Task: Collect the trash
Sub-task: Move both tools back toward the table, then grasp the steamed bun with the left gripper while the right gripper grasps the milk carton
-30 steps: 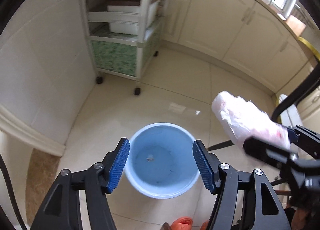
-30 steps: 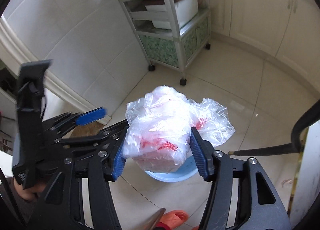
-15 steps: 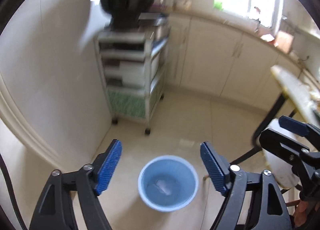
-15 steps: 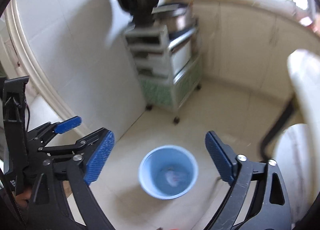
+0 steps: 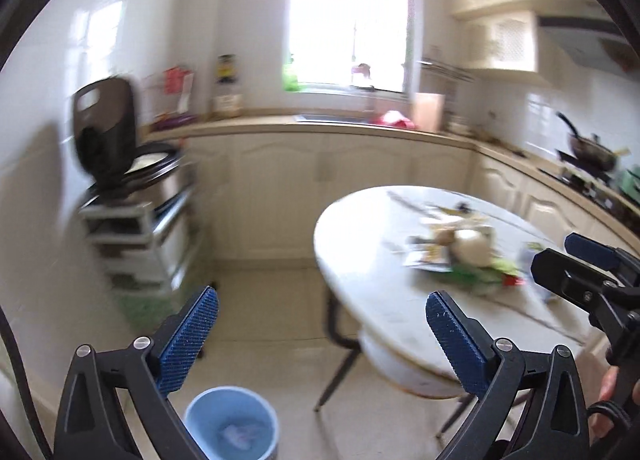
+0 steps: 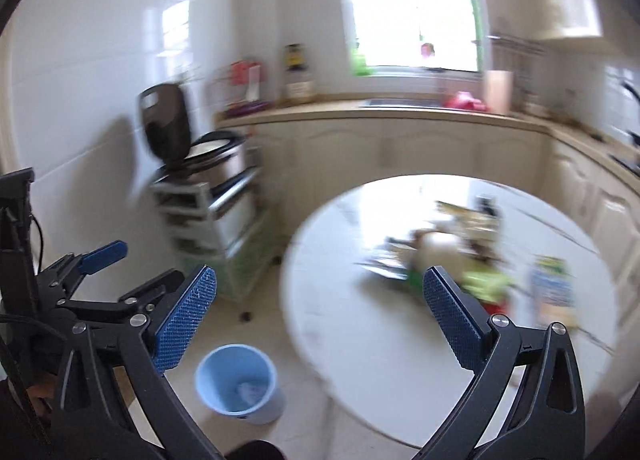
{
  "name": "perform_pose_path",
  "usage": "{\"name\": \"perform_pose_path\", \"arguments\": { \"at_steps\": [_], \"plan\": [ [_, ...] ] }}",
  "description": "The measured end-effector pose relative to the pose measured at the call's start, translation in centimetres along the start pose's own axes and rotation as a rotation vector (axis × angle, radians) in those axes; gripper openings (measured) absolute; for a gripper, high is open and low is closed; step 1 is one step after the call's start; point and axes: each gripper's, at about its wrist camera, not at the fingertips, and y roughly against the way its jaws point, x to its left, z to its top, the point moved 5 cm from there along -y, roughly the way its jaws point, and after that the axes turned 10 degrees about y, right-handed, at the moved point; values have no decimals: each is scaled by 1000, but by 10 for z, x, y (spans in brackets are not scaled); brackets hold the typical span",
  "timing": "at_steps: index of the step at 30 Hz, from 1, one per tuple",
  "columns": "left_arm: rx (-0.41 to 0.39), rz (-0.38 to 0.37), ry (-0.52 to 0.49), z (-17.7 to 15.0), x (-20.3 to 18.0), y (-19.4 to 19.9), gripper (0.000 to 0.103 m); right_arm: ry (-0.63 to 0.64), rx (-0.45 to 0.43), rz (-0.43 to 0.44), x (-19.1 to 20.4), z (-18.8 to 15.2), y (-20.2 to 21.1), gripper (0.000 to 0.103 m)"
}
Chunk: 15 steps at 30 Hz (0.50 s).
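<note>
The right gripper, a second ago clamped on the plastic bag, now stands spread and empty; the bag lies in the blue bin. The left gripper is likewise spread and empty. Both views have swung up toward the table, where blurred clutter, apparently more trash, remains.

The left gripper is holding its blue fingers wide apart, gripping nothing. The right gripper is spreading wide too, holding nothing.
</note>
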Motion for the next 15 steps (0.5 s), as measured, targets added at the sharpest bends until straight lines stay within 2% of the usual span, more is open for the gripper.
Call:
{"name": "perform_pose_path", "arguments": {
  "at_steps": [3, 9, 12, 15],
  "plan": [
    [41, -68, -47, 0, -36, -21, 102, -57, 31, -102, -51, -14, 17, 103],
    [126, -123, -108, 13, -79, -70, 102, -190, 151, -267, -150, -55, 27, 103],
    [164, -116, -123, 14, -95, -98, 102, -210, 210, -302, -183, -70, 17, 103],
    [192, -122, -123, 24, -106, -109, 102, -223, 260, -283, -204, -84, 1, 103]
  ]
}}
